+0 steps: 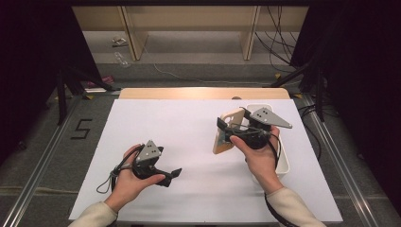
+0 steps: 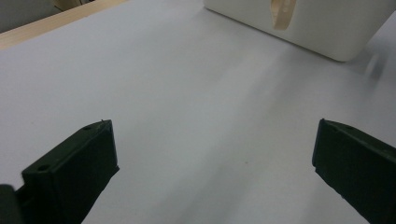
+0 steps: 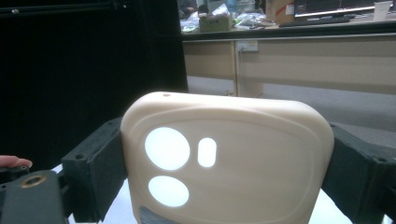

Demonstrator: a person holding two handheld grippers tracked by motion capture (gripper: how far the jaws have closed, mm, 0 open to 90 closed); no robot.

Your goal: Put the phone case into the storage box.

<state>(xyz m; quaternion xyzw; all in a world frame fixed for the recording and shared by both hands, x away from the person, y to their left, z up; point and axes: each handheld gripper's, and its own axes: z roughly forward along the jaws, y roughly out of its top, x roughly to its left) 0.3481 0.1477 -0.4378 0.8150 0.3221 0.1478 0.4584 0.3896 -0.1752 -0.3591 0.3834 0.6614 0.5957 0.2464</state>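
My right claw (image 1: 222, 128) is pinching a beige phone case (image 1: 226, 132) right of frame centre, holding it upright above the white bin (image 1: 283, 165). My left claw (image 1: 174, 174), jaws spread and holding nothing, is hovering over the white bench (image 1: 189, 127) at lower left.

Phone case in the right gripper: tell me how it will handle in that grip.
The phone case is probably light, being a thin shell with camera cutouts. It likely flexes somewhat if squeezed harder, since the right gripper clamps it across its sides. Its smooth, rounded edges look slippery, so it might slide between the fingers.
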